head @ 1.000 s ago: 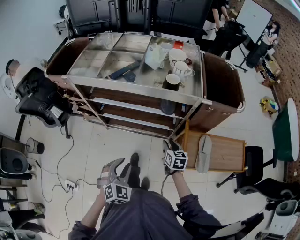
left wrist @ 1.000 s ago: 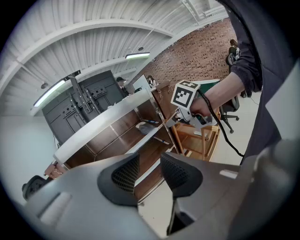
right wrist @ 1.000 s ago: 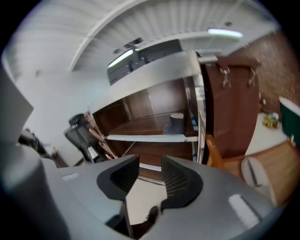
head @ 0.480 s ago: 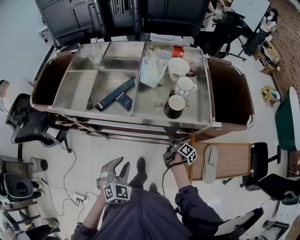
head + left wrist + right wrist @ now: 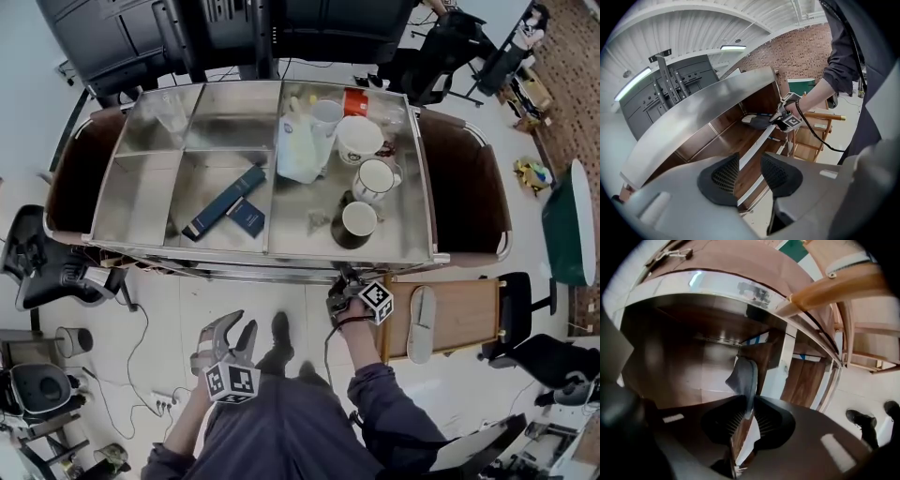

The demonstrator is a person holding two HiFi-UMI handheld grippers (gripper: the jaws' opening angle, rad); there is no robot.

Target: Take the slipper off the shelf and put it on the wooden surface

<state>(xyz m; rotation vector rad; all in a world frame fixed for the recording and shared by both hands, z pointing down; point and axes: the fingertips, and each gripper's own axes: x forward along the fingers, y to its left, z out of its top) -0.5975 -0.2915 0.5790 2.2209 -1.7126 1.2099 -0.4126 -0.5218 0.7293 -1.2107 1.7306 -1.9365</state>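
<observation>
The grey soft slipper (image 5: pixel 743 376) lies on the dark wooden shelf (image 5: pixel 723 140) under the steel trolley top (image 5: pixel 141 202), and its edge stands between the jaws of the right gripper (image 5: pixel 749 414). These jaws are closing, and the pads seem to meet both faces of the slipper. We judge that the step in hand is the grasp itself, with the lift not yet begun. Next we would need a firm hold, a pull straight out from under the steel rim, then a swing to the low wooden surface (image 5: pixel 461 314) just beside, where another pale slipper (image 5: pixel 420 323) already lies. The head view hides the shelf and the grey slipper under the trolley top and shows only the right gripper (image 5: pixel 343 296) reaching in. The left gripper view looks in from the side and shows the slipper (image 5: pixel 758 122) flat on the shelf with the right gripper (image 5: pixel 780 117) at it. The left gripper (image 5: pixel 750 173) hangs back near the floor, jaws apart and empty.
</observation>
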